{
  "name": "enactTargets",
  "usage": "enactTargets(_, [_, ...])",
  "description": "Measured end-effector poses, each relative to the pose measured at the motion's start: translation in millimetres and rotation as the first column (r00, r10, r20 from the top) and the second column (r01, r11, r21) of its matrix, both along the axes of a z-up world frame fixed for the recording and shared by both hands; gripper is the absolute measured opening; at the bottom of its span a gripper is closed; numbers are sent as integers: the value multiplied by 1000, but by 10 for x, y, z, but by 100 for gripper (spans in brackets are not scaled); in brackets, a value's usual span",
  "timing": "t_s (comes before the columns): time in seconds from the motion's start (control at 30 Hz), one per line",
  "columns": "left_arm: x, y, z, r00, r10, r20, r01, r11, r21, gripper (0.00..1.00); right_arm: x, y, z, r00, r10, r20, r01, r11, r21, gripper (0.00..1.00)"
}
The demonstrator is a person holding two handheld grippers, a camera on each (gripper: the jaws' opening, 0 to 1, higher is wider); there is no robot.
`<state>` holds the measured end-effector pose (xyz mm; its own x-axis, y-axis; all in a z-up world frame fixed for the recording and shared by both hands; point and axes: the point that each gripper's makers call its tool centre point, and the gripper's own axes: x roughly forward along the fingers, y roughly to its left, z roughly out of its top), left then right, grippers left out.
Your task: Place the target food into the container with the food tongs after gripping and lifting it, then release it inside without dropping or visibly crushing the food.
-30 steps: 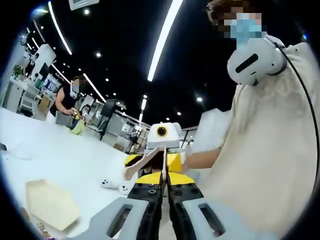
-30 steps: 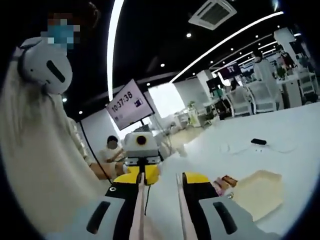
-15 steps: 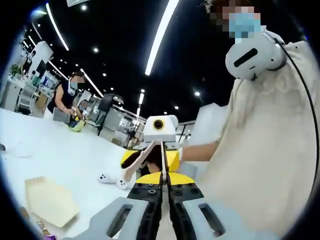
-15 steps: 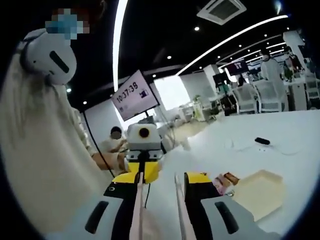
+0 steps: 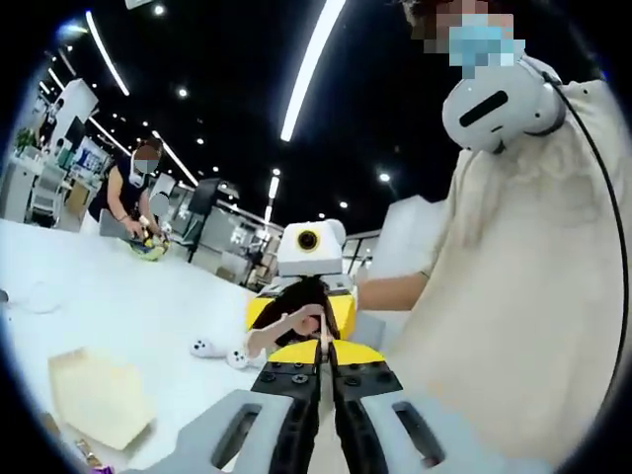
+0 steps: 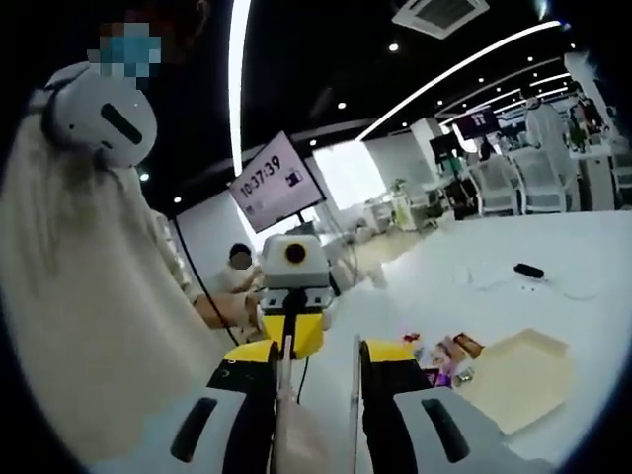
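Note:
My right gripper [image 6: 318, 348] holds the pale food tongs [image 6: 353, 395]; their two arms run up along the inside of its jaws, which stand apart. In the left gripper view that gripper [image 5: 301, 306] faces me, with the tongs [image 5: 284, 328] sticking out to the left. My left gripper [image 5: 324, 352] is shut, with nothing clearly in it, and appears as a yellow body [image 6: 291, 321] in the right gripper view. A beige tray-like container [image 6: 518, 375] [image 5: 94, 395] lies on the white table. Small colourful food pieces [image 6: 444, 351] lie beside it.
A person in cream clothing [image 5: 523, 296] with a white headset stands close behind both grippers. Two small white controllers [image 5: 217, 354] and a black object [image 6: 528, 270] lie on the table [image 5: 128, 316]. A clock screen [image 6: 276, 183] and seated people are further back.
Both views have shifted slightly with the hands. The right gripper view now takes in more of the table, so the food pieces beside the container stand out. The grippers still face each other.

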<state>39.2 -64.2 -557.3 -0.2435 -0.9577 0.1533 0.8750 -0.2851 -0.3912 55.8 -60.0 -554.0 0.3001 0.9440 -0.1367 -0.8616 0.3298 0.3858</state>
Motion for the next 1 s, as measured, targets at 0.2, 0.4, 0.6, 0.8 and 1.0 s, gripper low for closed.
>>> enactTargets(0.2, [-30,-6,-54,1000,-7,29,6,999,41,1,-23,16,-66,1000,11,1,-11,999,-31,31])
enactTargets(0.4, [-112,-66,-150,994,-39,102,24,990,139,6,-55,61,-138,999,34,-6,-34,998,-53,30])
enactTargets(0.6, [-143,-90,-234,976,-72,203,24,973,229,8,-77,107,-175,998,54,-12,-55,995,-79,30])
enactTargets(0.8, [-194,-97,-275,950,-118,289,35,960,279,0,-45,107,-228,998,55,-20,-57,993,-104,31])
enactTargets(1.0, [-86,-68,-189,956,-67,285,1,974,228,0,18,46,-103,999,31,-38,-33,999,-37,35])
